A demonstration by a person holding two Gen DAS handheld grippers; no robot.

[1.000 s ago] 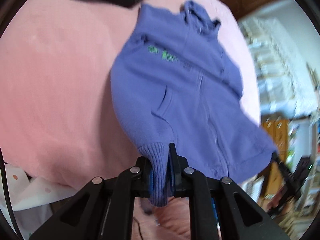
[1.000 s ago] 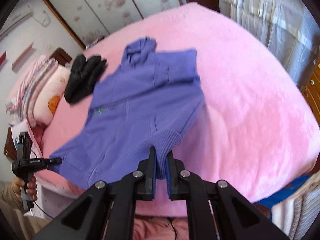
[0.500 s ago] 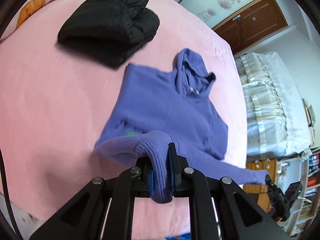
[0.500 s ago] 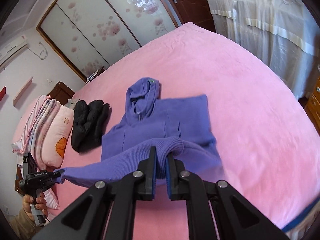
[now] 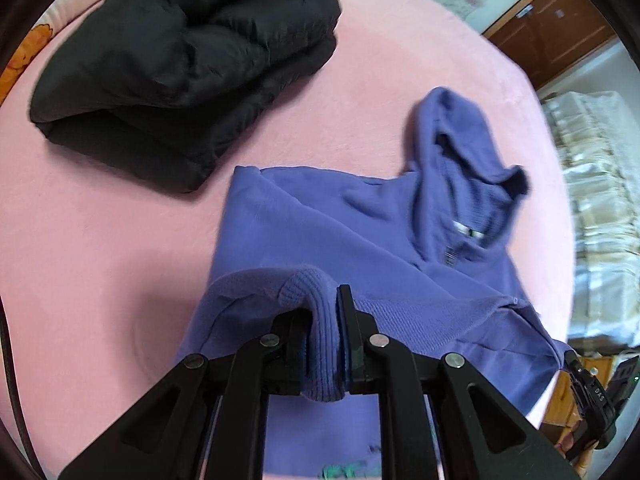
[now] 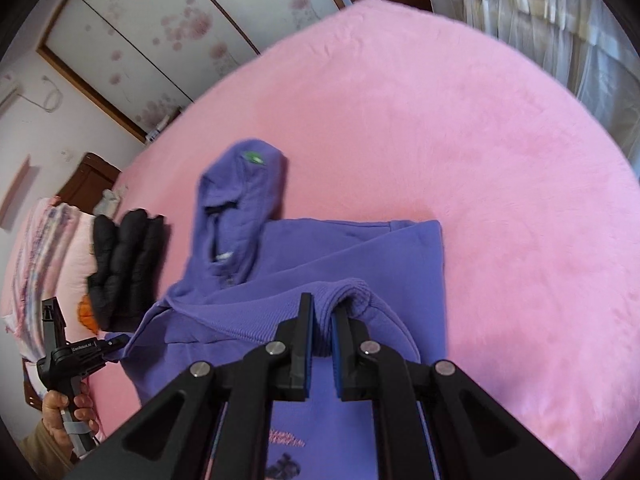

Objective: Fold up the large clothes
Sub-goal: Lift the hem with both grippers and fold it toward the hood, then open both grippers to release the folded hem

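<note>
A purple hoodie (image 5: 360,240) lies on the pink bed (image 5: 120,240), hood pointing away. My left gripper (image 5: 326,312) is shut on one corner of its ribbed hem and holds it over the chest. My right gripper (image 6: 322,320) is shut on the other hem corner (image 6: 352,292), also carried over the body (image 6: 340,256). The lower half is doubled up toward the shoulders. Each gripper shows in the other's view, the right one at the lower right (image 5: 592,404) and the left one at the lower left (image 6: 76,352).
A folded black puffer jacket (image 5: 180,60) lies on the bed to the left of the hoodie, also seen in the right wrist view (image 6: 124,264). Pillows (image 6: 44,264) lie beyond it. Curtains (image 6: 560,20) and a wardrobe (image 6: 160,20) stand around the bed.
Both grippers have carried the hem up from the bed's near edge toward the hood, folding the lower half over the chest. Both stay shut on the hem.
</note>
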